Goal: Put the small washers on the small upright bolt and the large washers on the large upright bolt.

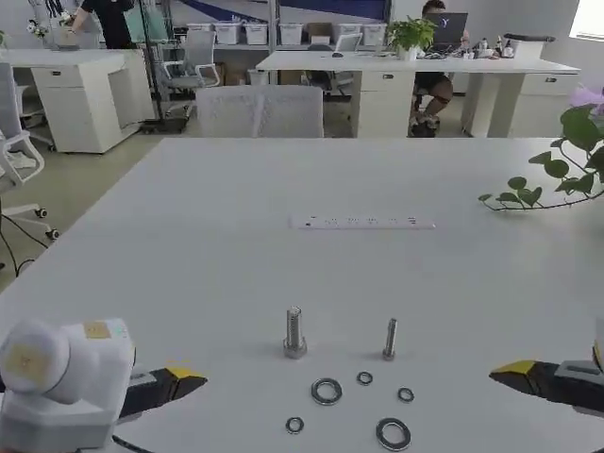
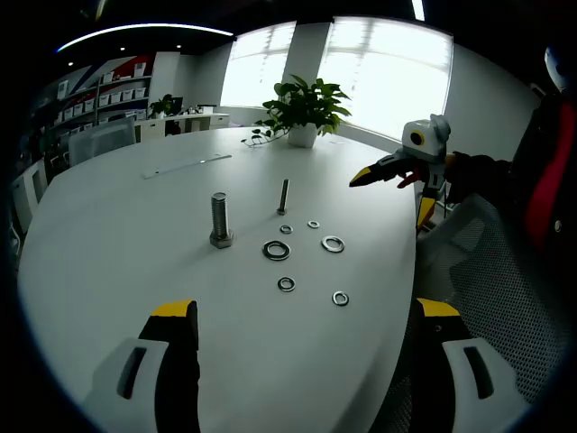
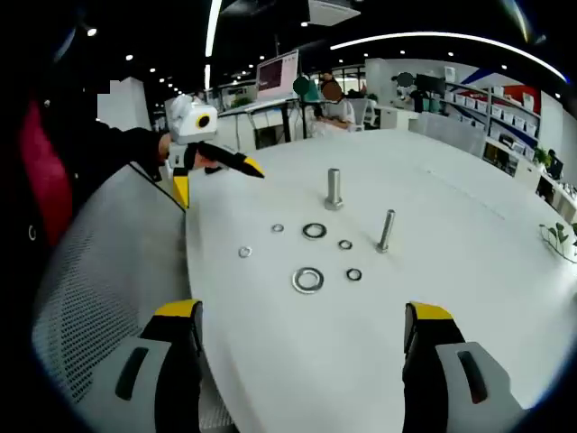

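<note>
The large bolt [image 1: 294, 333] and the thinner small bolt [image 1: 390, 339] stand upright on the white table [image 1: 189, 255], side by side. In front of them lie two large washers [image 1: 327, 391] [image 1: 394, 434] and several small washers [image 1: 364, 378], all flat on the table. My left gripper [image 1: 184, 379] hovers at the lower left and the right gripper [image 1: 514, 373] at the lower right, both clear of the parts. The left gripper view has its open jaws [image 2: 305, 311] framing the large bolt [image 2: 220, 219] and washers [image 2: 276, 250]. The right gripper [image 3: 303, 312] is open too, facing the small bolt [image 3: 387, 230].
A white power strip [image 1: 363, 223] lies mid-table beyond the bolts. A leafy plant [image 1: 566, 170] trails over the right edge. A grey chair [image 1: 260, 111] stands at the far side, with office desks and seated people behind. A mesh chair [image 2: 487, 271] is beside me.
</note>
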`<state>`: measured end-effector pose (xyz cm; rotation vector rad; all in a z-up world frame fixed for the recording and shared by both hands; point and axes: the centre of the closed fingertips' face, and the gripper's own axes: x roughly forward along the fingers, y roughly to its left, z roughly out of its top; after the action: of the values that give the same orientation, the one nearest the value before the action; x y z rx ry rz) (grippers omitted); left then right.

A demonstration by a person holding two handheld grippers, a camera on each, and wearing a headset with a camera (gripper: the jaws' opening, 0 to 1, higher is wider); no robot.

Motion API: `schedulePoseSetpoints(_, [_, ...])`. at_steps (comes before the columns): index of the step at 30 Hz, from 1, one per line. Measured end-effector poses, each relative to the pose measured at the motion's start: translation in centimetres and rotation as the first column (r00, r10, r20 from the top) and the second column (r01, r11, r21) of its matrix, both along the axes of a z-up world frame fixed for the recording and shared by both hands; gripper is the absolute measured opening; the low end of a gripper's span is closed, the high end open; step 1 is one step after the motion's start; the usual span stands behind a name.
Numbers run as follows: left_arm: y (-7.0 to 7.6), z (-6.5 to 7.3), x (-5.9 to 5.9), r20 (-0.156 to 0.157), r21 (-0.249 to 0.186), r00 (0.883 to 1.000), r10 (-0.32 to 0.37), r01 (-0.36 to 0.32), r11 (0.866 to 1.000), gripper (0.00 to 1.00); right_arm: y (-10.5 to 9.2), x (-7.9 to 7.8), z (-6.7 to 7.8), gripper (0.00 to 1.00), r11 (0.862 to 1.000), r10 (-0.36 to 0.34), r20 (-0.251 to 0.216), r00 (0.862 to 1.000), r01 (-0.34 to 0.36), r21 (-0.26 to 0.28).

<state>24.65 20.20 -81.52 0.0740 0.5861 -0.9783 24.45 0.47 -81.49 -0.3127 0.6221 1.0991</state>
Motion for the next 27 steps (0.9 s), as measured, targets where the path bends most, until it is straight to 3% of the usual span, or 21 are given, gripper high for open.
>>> schedulePoseSetpoints(27, [-0.3, -0.4, 0.14, -0.014, 0.005, 1.0, -0.018, 0.018, 1.0, 0.98, -0.78, -0.14, -0.79, 0.91, 1.0, -0.01, -0.018, 1.0, 0.009, -0.022])
